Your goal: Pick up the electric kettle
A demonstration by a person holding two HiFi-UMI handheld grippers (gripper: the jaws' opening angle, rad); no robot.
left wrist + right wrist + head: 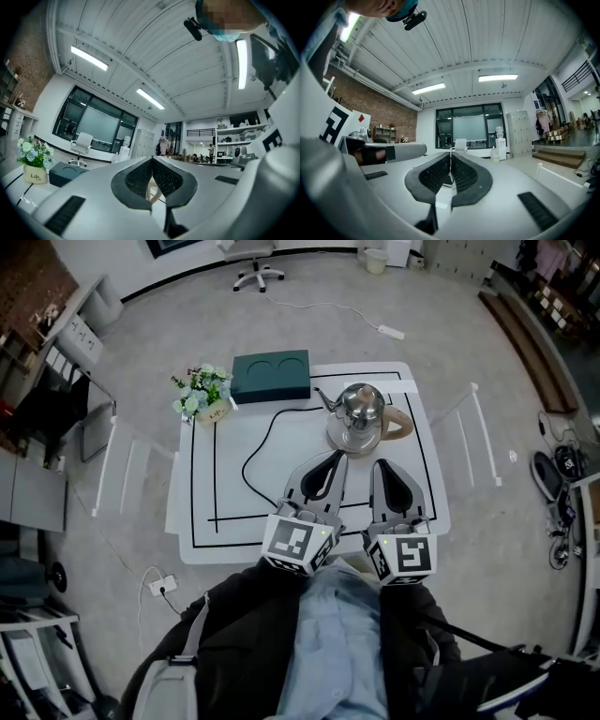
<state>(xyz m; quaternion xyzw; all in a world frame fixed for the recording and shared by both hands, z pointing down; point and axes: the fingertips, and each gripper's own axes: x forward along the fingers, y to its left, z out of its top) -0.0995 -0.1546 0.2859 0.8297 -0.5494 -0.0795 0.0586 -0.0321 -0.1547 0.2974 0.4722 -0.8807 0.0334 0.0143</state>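
1. Far left of the tabletop [202, 540]: flower pot [200, 395] and green box [271, 376], parked along the back edge. Judgement: kept out of the working area.
2. Black cable [255, 457] loops across the tabletop from the kettle's base toward the front edge. It's probably the power lead, which would explain why the kettle sits on that base.
3. Left claw [338, 457]: clenched, pads meeting, nothing between them. Held level, tip aimed at the kettle and just short of its base. Whether it touches, I can't tell.
4. Electric kettle [361, 409]: upright on its base, right-back part of the tabletop, spout to the left, tan handle to the right. It sits just beyond both claw tips, between their lines of aim.
5. Right claw [381, 465]: also clenched and empty, level, tip near the base on the handle side.
6. Judgement: not gripped yet. Handle faces right, so the right claw looks better placed, but it must open first.
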